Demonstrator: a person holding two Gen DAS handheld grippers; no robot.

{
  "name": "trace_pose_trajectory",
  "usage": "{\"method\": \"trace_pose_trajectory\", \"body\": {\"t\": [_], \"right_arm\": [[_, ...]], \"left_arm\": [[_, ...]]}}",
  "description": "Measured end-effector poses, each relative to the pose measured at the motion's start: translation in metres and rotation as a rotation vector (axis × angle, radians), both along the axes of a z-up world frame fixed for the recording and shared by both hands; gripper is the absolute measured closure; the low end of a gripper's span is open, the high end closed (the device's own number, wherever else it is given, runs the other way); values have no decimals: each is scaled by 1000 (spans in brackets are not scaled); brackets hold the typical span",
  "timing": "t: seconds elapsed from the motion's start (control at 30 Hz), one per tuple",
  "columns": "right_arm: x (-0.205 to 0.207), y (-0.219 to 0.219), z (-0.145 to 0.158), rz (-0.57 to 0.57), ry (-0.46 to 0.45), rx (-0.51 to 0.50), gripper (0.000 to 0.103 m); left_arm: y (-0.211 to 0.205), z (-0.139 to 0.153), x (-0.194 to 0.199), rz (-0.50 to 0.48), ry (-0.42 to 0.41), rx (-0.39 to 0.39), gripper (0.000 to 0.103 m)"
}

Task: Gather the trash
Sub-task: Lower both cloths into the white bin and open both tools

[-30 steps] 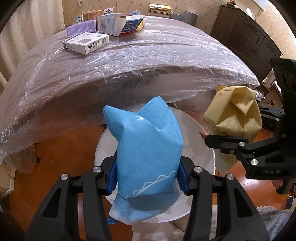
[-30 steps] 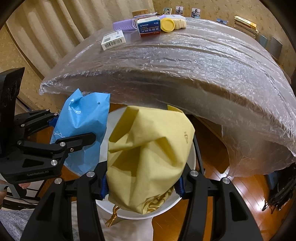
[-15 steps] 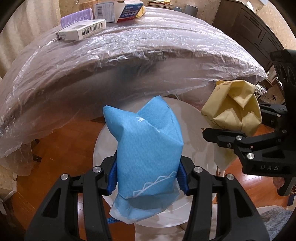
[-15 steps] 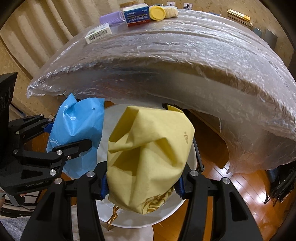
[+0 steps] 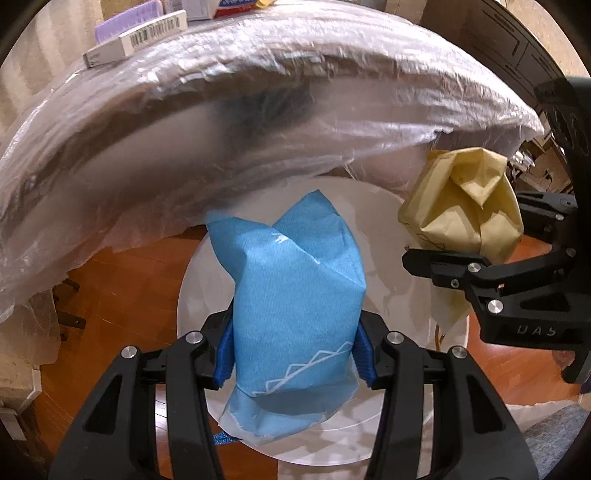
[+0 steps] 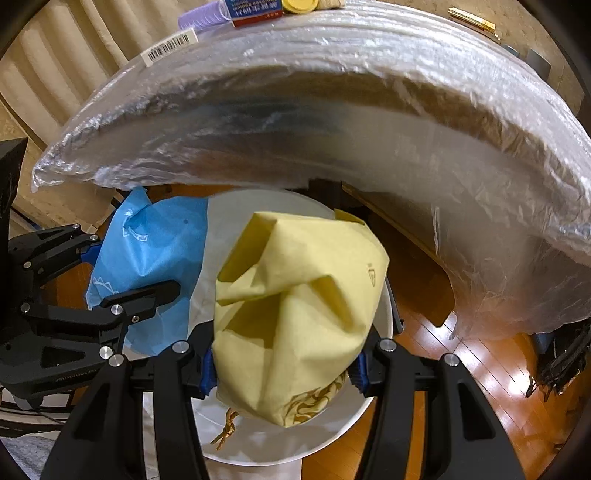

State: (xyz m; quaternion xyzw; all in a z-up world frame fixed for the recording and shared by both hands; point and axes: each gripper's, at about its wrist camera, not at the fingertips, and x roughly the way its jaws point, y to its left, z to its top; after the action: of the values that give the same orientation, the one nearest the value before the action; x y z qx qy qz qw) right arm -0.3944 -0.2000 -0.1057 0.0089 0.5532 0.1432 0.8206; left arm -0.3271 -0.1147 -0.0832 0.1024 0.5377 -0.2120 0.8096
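Note:
My left gripper (image 5: 293,354) is shut on a crumpled blue paper bag (image 5: 295,295), held above a round white bin (image 5: 192,295) on the floor. To its right the yellow paper bag (image 5: 465,206) shows in the right gripper's black jaws. In the right wrist view my right gripper (image 6: 284,365) is shut on that yellow bag (image 6: 295,310), also over the white bin (image 6: 380,343). The blue bag (image 6: 155,258) and the left gripper's frame sit at the left there. Both bags hang below the table's edge.
A table wrapped in clear plastic film (image 5: 258,92) overhangs the bin. On it lie a barcoded white box (image 5: 136,37), a purple comb (image 5: 122,22) and other packages. Wooden floor (image 5: 122,295) surrounds the bin; a dark cabinet (image 5: 517,44) stands at the right.
Both grippers have sunk with their bags toward the white bin; the table edge now sits higher and nearer in both views. Grips are unchanged.

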Motion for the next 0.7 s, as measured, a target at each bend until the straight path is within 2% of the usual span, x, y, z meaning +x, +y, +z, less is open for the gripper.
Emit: {"method": "trace_pose_trajectory", "body": {"t": [0.7], "right_arm": [[11, 8, -10, 9, 37, -24, 50]], "left_arm": [[1, -24, 7, -24, 39, 43, 51]]}}
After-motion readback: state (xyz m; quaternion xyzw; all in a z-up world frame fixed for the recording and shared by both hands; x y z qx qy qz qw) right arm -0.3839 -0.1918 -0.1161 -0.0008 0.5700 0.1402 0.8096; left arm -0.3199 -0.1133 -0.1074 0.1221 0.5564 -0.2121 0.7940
